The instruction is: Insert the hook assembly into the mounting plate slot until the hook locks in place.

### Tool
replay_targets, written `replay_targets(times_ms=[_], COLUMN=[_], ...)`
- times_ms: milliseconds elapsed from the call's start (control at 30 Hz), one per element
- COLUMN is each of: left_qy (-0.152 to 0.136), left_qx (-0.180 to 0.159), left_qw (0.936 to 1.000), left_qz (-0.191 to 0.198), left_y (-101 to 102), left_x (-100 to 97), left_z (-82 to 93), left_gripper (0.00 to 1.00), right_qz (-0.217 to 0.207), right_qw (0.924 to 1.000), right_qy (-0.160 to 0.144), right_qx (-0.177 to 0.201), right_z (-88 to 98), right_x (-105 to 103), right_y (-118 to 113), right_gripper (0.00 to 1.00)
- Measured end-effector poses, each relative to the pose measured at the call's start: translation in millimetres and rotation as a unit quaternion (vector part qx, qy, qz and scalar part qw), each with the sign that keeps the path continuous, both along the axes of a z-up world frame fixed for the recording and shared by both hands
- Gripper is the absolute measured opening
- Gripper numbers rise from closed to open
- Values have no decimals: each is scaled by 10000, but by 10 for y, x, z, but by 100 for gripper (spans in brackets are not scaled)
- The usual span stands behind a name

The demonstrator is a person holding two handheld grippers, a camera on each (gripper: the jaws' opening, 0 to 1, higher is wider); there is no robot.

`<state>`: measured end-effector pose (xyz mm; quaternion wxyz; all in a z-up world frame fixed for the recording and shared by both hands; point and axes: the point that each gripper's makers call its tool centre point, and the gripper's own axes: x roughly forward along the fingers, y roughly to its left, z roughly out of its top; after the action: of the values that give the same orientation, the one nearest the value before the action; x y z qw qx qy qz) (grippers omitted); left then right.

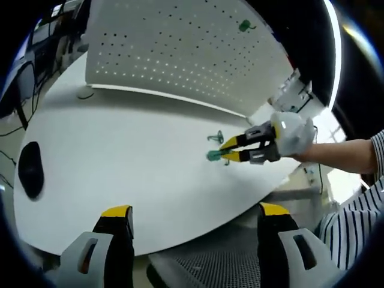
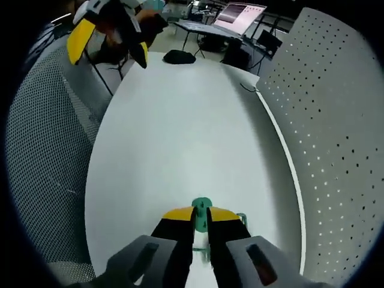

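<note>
While the right gripper is pinching the green hook low on the white table, slip risk is looking real: grip is only on the disc end, so it may be twisting when pushed into the pegboard at 3 o'clock. Jaws are nearly closed on it. 1 more hook is lying just beside; another is hanging on the board. Left gripper is idling, spread wide, holding nothing.

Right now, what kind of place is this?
Probably an office or lab workspace: a white table beside a perforated white panel, an open laptop on a stand behind, and a mesh chair.
</note>
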<state>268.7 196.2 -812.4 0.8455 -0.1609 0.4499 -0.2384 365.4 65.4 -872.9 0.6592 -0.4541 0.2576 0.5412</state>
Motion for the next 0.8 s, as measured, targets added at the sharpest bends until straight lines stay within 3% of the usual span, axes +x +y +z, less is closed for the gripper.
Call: replay_targets(times_ms=[200, 300, 400, 467, 600, 800], left_qy=[-24, -28, -28, -58, -111, -212], left_qx=[-6, -48, -94, -84, -127, -125], left_qw=[10000, 10000, 9999, 9998, 9996, 9995], left_qz=[20, 80, 134, 149, 209, 185], left_y=[5, 5, 6, 15, 22, 14], left_x=[26, 27, 24, 25, 54, 92], left_z=[13, 14, 11, 18, 51, 108], left_gripper=[86, 86, 86, 87, 87, 88], right_qz=[26, -229, -767, -1141, -1973, -2776], right_qw=[10000, 9997, 9962, 9910, 9704, 9389], right_qy=[-24, 3, 147, 301, 701, 996], right_qx=[-79, 57, 373, 627, 1200, 1774], right_z=[-17, 33, 105, 148, 260, 393], right_x=[4, 56, 127, 168, 263, 405], right_y=[-2, 4, 12, 21, 23, -4], right_gripper=[0, 0, 0, 0, 0, 0])
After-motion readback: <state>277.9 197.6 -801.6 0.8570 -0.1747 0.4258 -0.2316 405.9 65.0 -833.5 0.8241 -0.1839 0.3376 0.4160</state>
